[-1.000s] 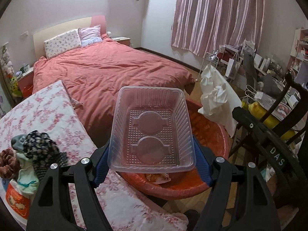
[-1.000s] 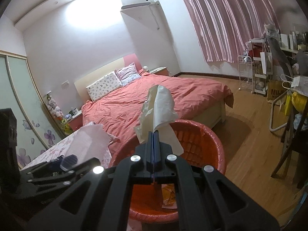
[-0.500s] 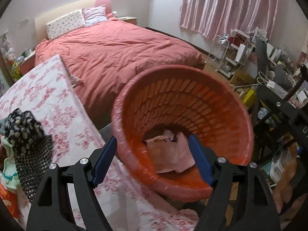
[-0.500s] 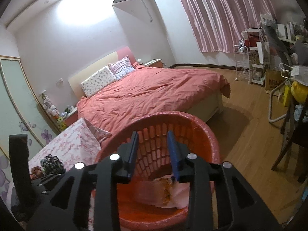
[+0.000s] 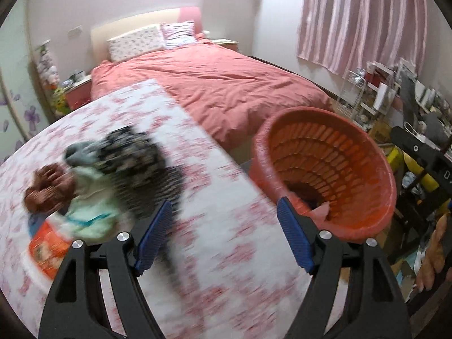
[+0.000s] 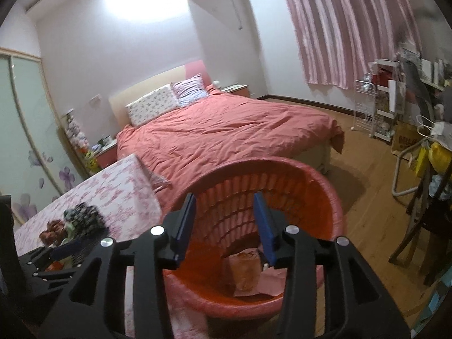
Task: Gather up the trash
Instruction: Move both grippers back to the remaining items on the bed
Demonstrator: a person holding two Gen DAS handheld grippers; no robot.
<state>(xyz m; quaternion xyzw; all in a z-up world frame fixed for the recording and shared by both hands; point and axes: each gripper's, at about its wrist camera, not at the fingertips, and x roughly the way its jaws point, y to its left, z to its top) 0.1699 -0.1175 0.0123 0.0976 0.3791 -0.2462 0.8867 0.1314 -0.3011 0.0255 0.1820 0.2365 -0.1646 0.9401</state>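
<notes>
We see two hand-held grippers working beside a table covered with a pink floral cloth. The left gripper hangs over the near part of this cloth with its blue-padded jaws standing wide apart and nothing between them. To its left on the table lies a blurred heap of things: a dark patterned cloth, a pale green piece, a brown lump and an orange-printed packet, all touching or overlapping; the blur keeps us from telling them apart more closely.

The orange basket stands off the right edge of the table, tilted so that its mouth faces us. In the right wrist view the right gripper points into this basket; its jaws have just been opening, stand apart, and hold nothing. At the bottom of the basket we see the collected trash: a crumpled pale wrapper with orange print and a pinkish sheet beneath it. In the left wrist view a corner of the same trash shows just beyond the right jaw.

Farther off we see a bed with a salmon cover, two pillows at its head, pink striped curtains on the right, and a cluttered shelf by the wooden floor.
</notes>
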